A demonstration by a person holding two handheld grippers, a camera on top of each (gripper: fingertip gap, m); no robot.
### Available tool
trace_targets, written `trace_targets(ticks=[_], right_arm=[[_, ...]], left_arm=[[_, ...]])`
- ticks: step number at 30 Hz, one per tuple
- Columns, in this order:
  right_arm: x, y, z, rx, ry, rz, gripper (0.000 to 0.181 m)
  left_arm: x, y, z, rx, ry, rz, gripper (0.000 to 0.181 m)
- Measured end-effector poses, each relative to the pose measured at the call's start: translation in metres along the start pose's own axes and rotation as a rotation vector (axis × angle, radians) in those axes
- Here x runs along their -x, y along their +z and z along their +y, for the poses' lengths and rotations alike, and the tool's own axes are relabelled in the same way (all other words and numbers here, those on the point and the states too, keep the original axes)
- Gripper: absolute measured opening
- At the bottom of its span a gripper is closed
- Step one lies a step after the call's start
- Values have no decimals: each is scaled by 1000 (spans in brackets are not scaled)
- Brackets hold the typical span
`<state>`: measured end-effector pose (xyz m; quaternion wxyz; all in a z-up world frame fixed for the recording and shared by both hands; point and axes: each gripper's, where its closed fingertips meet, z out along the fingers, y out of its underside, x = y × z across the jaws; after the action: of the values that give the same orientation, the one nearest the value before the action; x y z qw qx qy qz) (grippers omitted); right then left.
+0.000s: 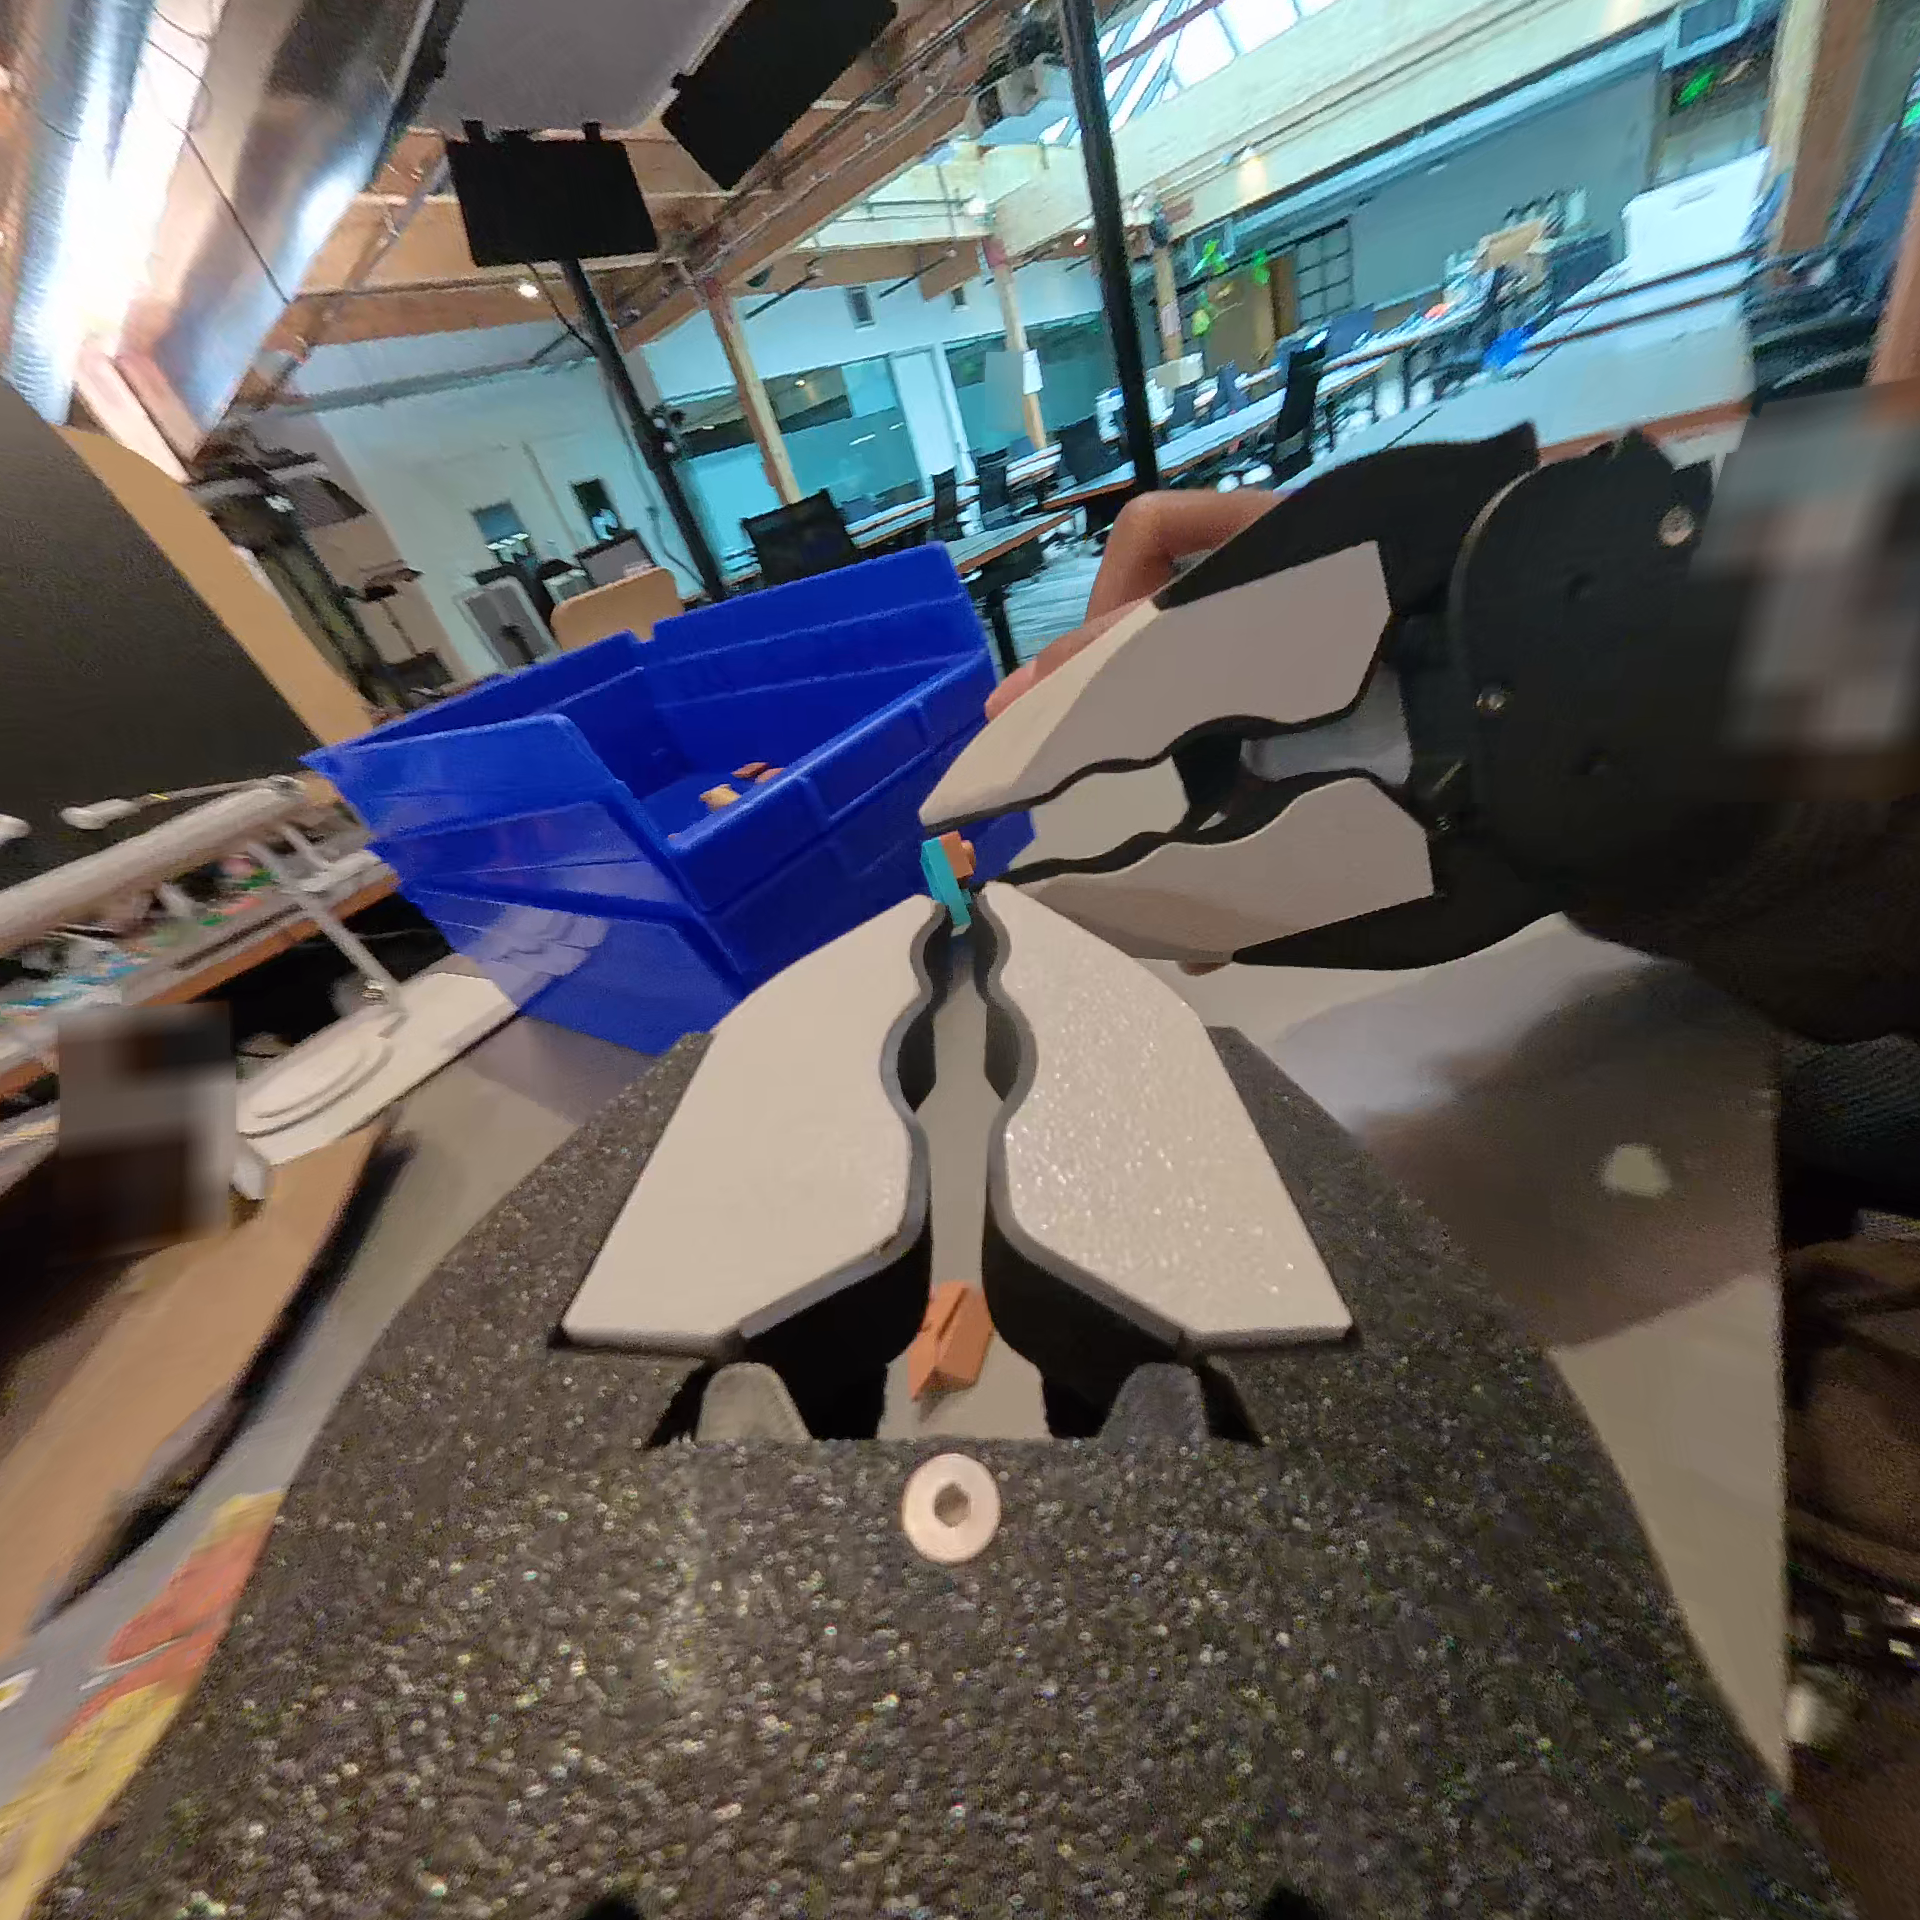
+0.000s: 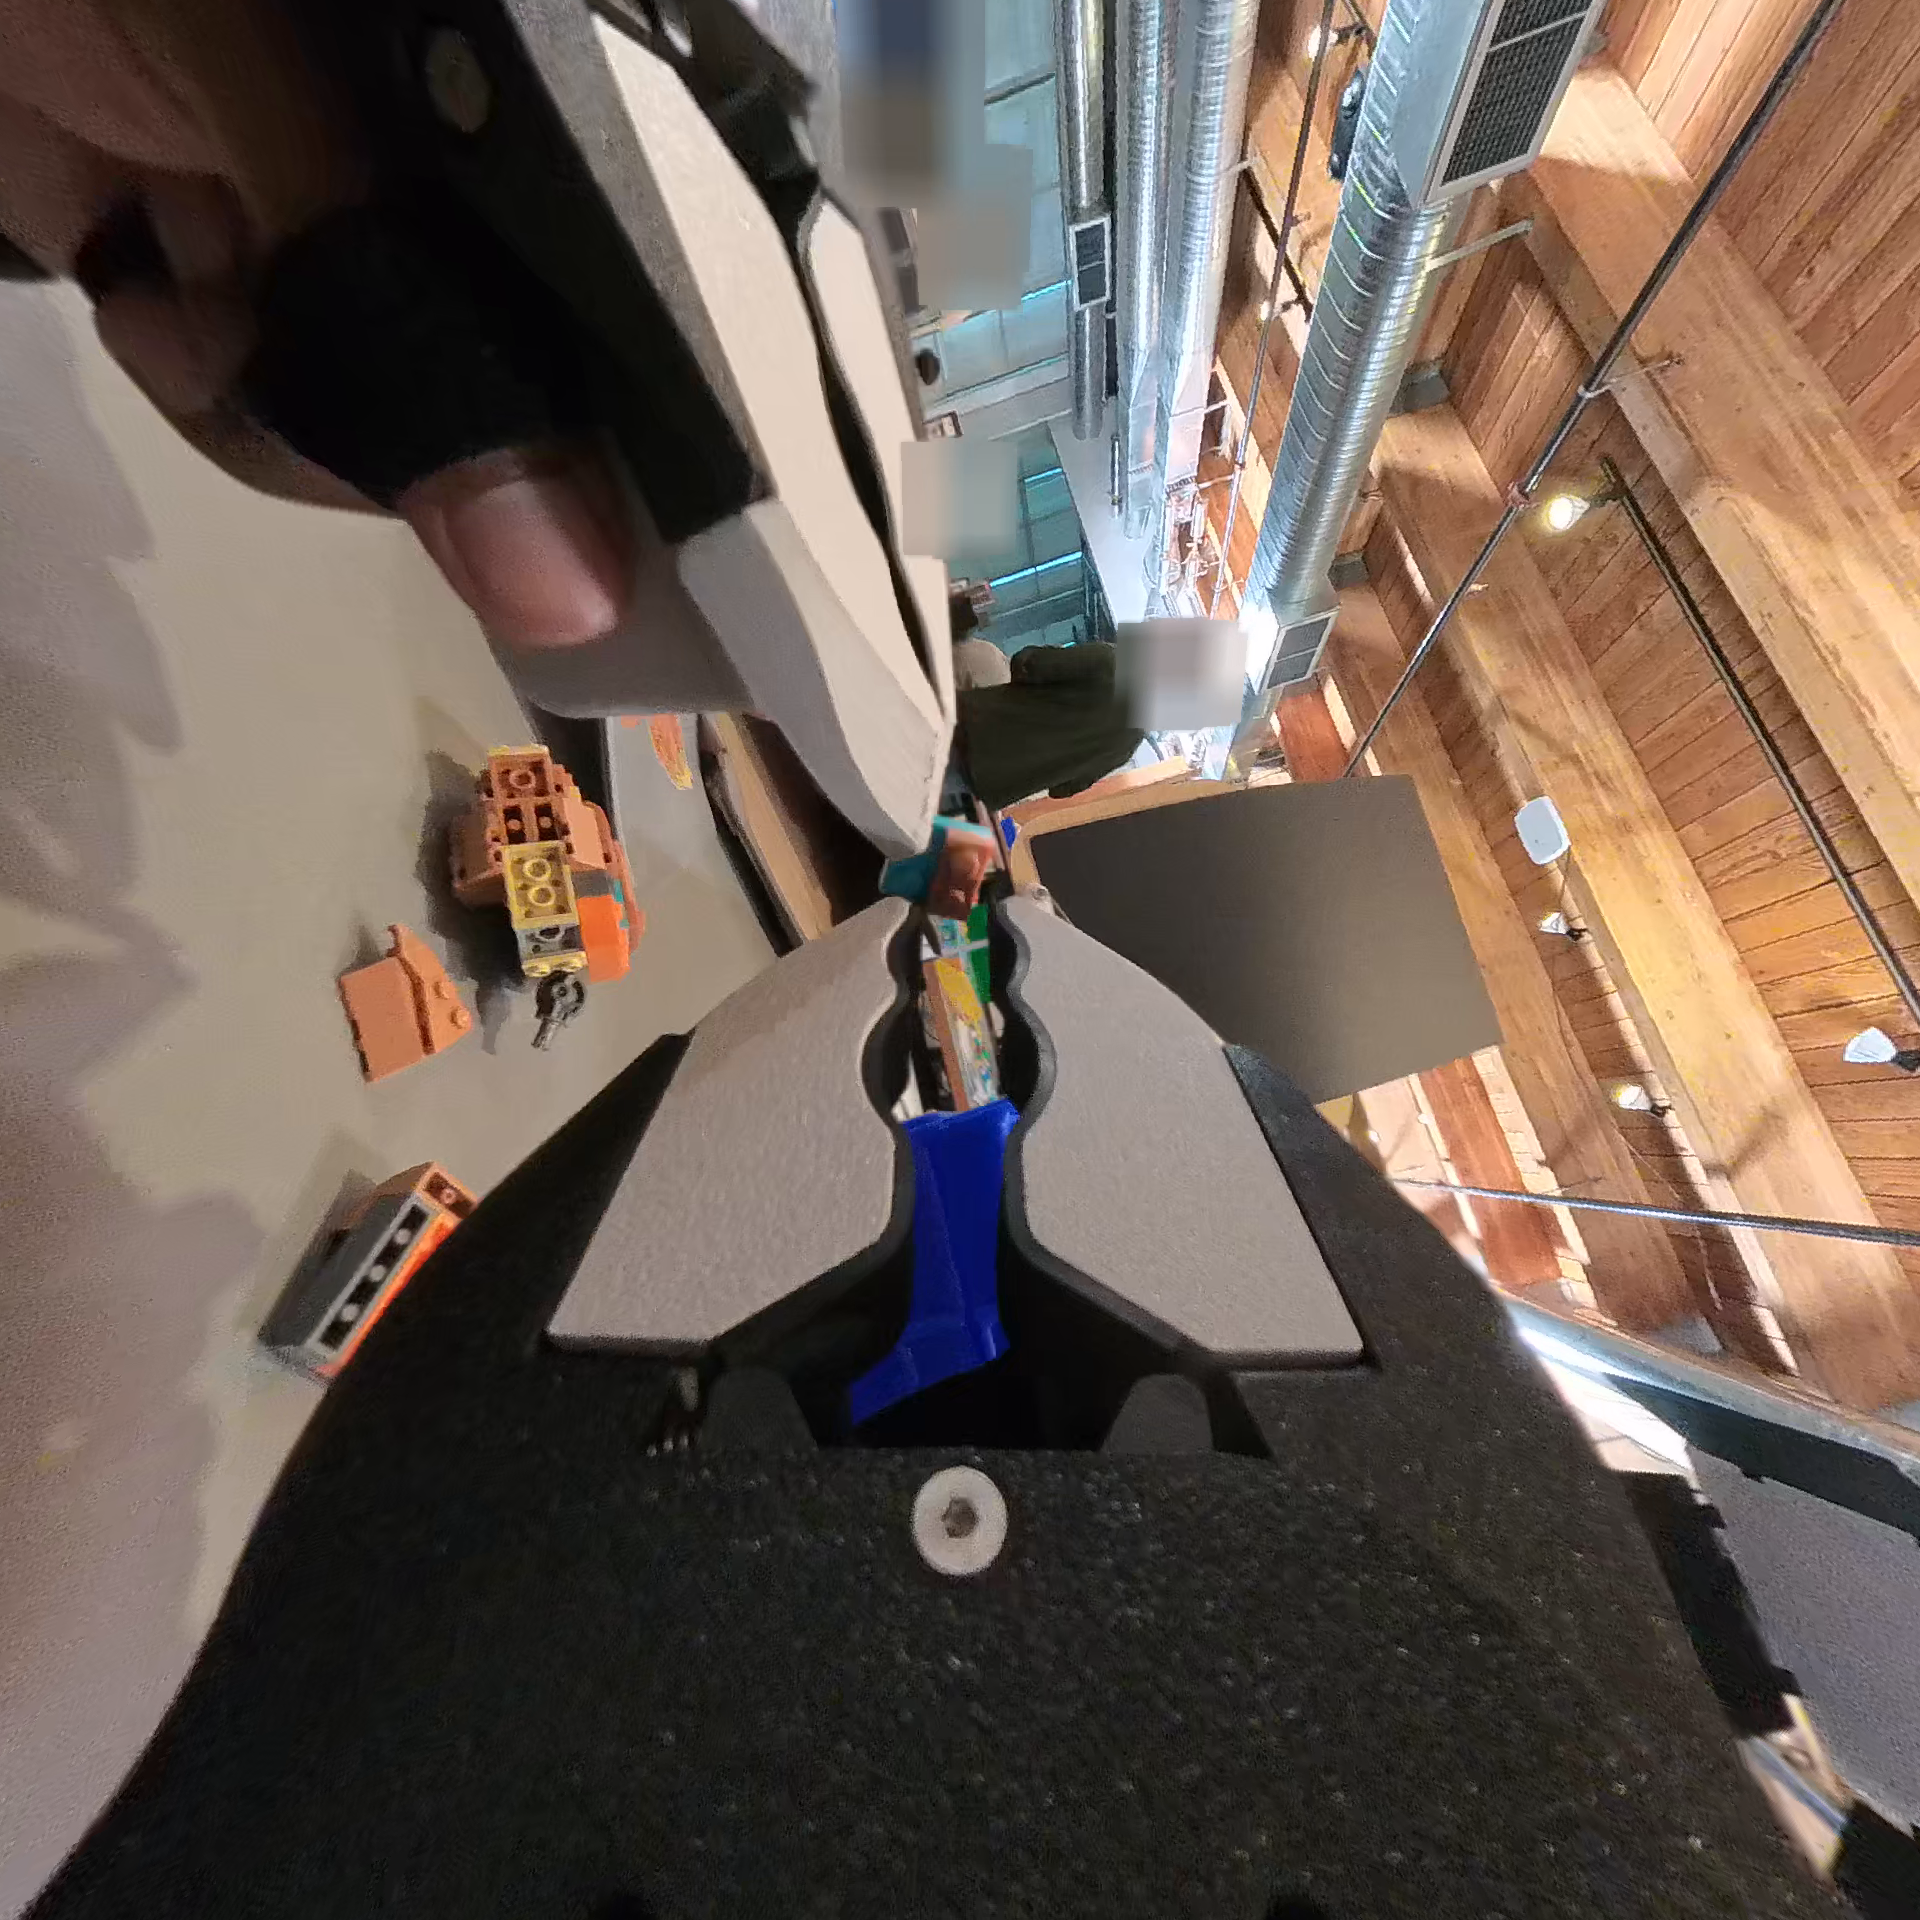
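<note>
Left tongs point(image 1: 958, 914) clenched on a small teal piece point(image 1: 948, 883) at the very tips, held in the air above the grey bench point(image 1: 1351, 1029). Right tongs point(image 1: 971, 831) come in from the right, tips nearly together and touching the same piece's brown end point(image 2: 954, 878); whether they grip it is unclear. Piece's long axis runs roughly across both tip pairs. Blue bins point(image 1: 675, 810) just behind; loose brick cluster point(image 2: 540, 862) on the bench, well apart.

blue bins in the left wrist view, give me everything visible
The blue bins look like glossy moulded plastic, several nested in a stack, with stepped walls and open tops. The stack sits tilted in frame on the grey table, just beyond the left claw. A few small brown and orange bricks lie inside the top bin. Neither claw visibly touches it.
</note>
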<state>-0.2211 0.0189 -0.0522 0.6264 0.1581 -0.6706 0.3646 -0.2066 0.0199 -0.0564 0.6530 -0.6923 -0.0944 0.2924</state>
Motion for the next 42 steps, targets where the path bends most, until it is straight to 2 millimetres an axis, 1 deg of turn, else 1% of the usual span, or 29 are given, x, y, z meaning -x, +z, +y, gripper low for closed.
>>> trace_targets(ticks=[4,8,10,12,19,23,25,29,32,35,42], right_arm=[[-1,-8,-7,-61,112,-22,12],[-7,-16,-16,-136,248,-39,11],[-6,-17,-18,-158,289,-67,11],[-4,-18,-19,-166,318,-88,9],[3,-22,-20,-196,421,-168,6],[6,-30,-23,-236,536,-274,6],[9,-35,-23,-244,568,-332,7],[14,-44,-23,-254,602,-430,7],[19,-46,-20,-231,589,-476,8],[21,-45,-18,-214,581,-493,8],[22,-42,-17,-208,595,-496,11]], left_arm=[[-3,-3,-3,-38,-179,109,4],[-10,-6,-6,-75,-346,238,4],[-12,-7,-7,-90,-406,286,4],[-12,-7,-7,-92,-429,301,4],[-23,-6,-5,-58,-352,331,3],[-34,-8,-5,-46,-253,358,4],[-39,-8,-4,-37,-209,367,4],[-47,-8,-2,-20,-130,385,4],[-49,-6,2,3,-93,377,4],[-48,-5,4,12,-87,365,4],[-46,-4,4,11,-143,372,4]])
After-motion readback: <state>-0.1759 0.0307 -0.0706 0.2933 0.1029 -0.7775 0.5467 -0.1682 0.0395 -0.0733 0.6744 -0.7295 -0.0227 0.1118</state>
